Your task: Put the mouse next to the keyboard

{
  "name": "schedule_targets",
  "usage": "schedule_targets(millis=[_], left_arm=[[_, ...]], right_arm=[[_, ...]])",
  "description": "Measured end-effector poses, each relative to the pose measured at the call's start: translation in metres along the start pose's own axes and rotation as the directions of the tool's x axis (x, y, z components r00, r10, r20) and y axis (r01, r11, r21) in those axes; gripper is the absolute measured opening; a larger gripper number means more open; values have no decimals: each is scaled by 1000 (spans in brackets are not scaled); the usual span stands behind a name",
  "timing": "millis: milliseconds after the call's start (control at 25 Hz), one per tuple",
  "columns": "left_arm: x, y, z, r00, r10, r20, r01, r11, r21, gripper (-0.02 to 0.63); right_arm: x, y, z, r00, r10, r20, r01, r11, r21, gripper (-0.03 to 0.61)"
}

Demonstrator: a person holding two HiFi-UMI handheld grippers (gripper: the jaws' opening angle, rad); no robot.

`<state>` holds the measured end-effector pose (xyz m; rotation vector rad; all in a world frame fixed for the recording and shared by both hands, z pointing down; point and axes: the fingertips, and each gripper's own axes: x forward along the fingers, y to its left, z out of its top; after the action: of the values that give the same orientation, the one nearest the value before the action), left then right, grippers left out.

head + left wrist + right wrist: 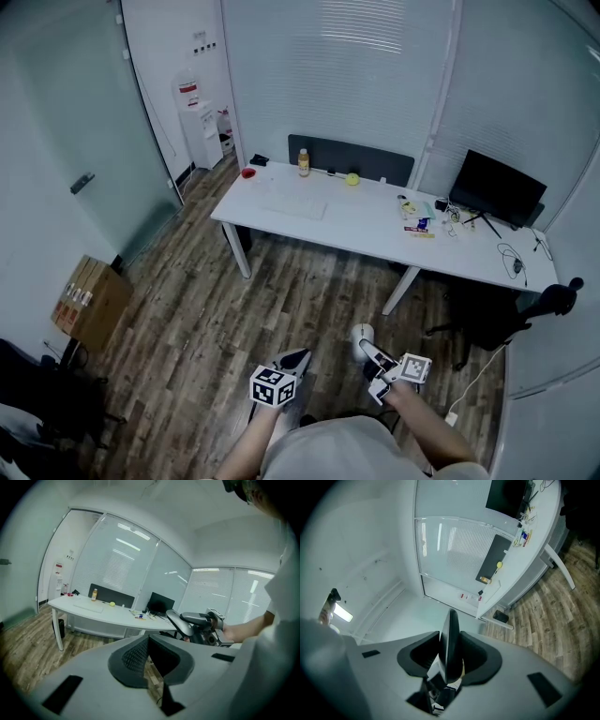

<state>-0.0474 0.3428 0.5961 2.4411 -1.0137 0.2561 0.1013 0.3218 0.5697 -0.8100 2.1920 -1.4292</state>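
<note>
A white keyboard [295,208] lies on the left part of a long white desk [375,234] across the room, well away from both grippers. In the left gripper view the keyboard [89,607] is a small pale bar on that desk. My right gripper [367,349] is held level in front of my body, shut on a grey mouse [362,335]. The left gripper view shows the mouse [177,620] from the side. In the right gripper view the mouse [451,644] stands edge-on between the pads. My left gripper [300,356] is beside it, shut with nothing in it [149,641].
On the desk stand an orange bottle [303,163], a yellow ball [352,178], a red item [247,172], small clutter and a black monitor [497,187]. An office chair [506,314] sits at the right. A cardboard box [89,302] is on the wooden floor at the left.
</note>
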Motion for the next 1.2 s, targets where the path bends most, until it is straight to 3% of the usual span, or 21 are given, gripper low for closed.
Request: schedule_targets(millis=[320,640,1200], left_arm=[[-10,15,-2,1000,2,-2,-2,1000,-11,17],[3,29,2,1000,12,-8,-12,1000,-10,17],[70,67,45,999,43,-21,-43,999,-3,17]], right_arm=[[14,2,-12,1000,-3,-5,4,1000,24,150],[28,-2,2,1000,19,-13,-19,1000,-4,150],[72,-50,69,999,12,-45,-11,1000,13,150]])
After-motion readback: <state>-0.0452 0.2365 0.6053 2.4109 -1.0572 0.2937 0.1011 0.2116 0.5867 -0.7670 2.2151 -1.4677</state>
